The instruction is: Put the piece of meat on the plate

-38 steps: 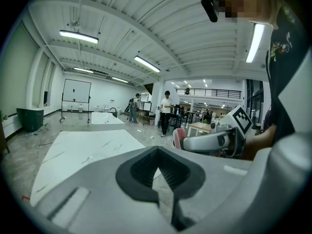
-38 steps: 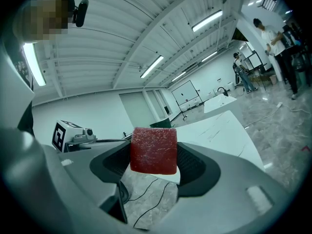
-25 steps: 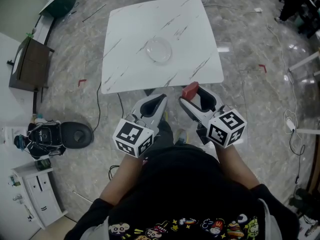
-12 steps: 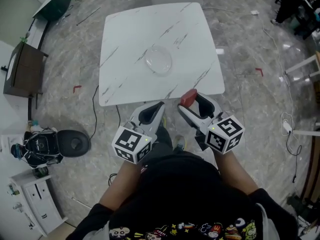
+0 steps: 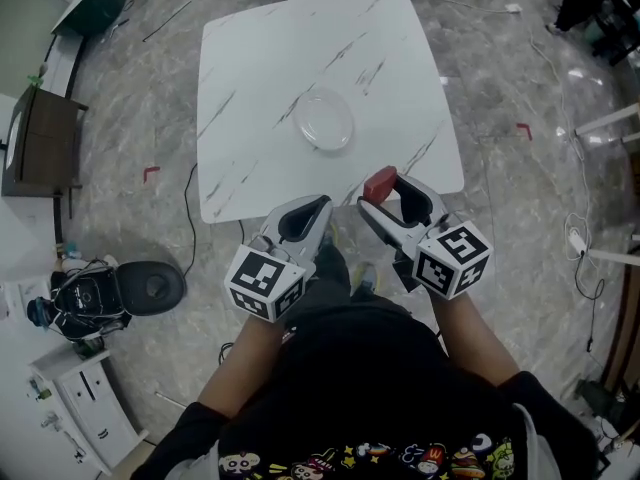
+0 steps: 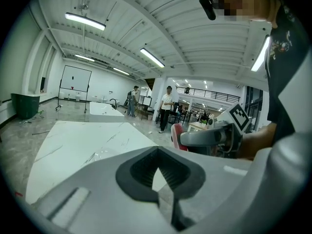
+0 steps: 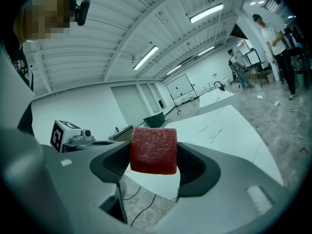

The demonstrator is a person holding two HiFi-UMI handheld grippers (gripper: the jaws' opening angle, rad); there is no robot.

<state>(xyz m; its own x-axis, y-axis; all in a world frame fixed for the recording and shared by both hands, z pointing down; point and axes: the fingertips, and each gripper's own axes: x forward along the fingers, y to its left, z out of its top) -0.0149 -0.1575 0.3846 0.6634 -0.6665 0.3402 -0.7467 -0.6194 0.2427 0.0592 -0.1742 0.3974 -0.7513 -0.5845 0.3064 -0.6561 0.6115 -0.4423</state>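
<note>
Carry step | right gripper (image 5: 383, 192) gripped the piece of meat (image 7: 153, 150), frame centre | left gripper (image 5: 318, 208) closed, empty | next, likely: reach up-frame over plate (image 5: 323, 121), lower, release.

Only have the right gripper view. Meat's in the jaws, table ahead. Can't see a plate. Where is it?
Observer: In the head view the plate sits near the middle of the table, with nothing on it.
Operator: Left gripper?
Observer: The left gripper is shut on nothing. It is beside the right gripper, just short of the table's near edge.
Operator: Which way to the plate?
Observer: From the meat, forward and a bit to the left.
</note>
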